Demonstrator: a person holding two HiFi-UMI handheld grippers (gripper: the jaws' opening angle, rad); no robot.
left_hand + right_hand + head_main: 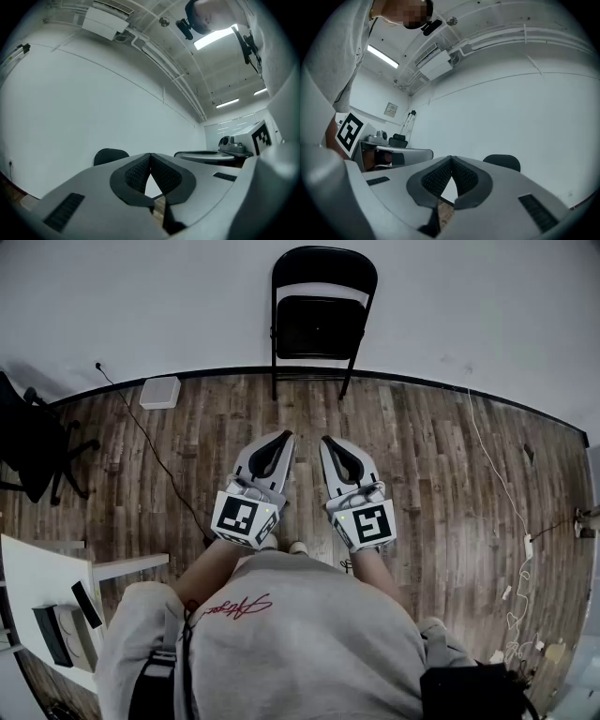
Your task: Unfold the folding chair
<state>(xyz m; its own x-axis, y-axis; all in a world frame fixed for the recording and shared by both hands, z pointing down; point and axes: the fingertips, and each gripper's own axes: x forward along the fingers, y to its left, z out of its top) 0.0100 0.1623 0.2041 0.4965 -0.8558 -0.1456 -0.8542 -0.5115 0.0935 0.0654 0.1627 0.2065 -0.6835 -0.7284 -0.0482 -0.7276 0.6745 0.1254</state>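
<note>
I can read nothing: the red script (234, 607) on my sweatshirt (319, 643) is illegible, and the wall sign (391, 109) is too small.

Folding chair (322, 320) straight ahead, up against the wall, feet on floor. My L gripper (283, 437) and R gripper (329, 441) side by side in front of me, near each other, tips toward chair, well apart from it. Office chair (33, 451) far L. Box (160, 392) on floor L of folding chair, by wall. Cable (155, 460) runs past box toward my feet. Table (37, 577) at my L. Loose wires (511, 512) on floor far R.
</note>
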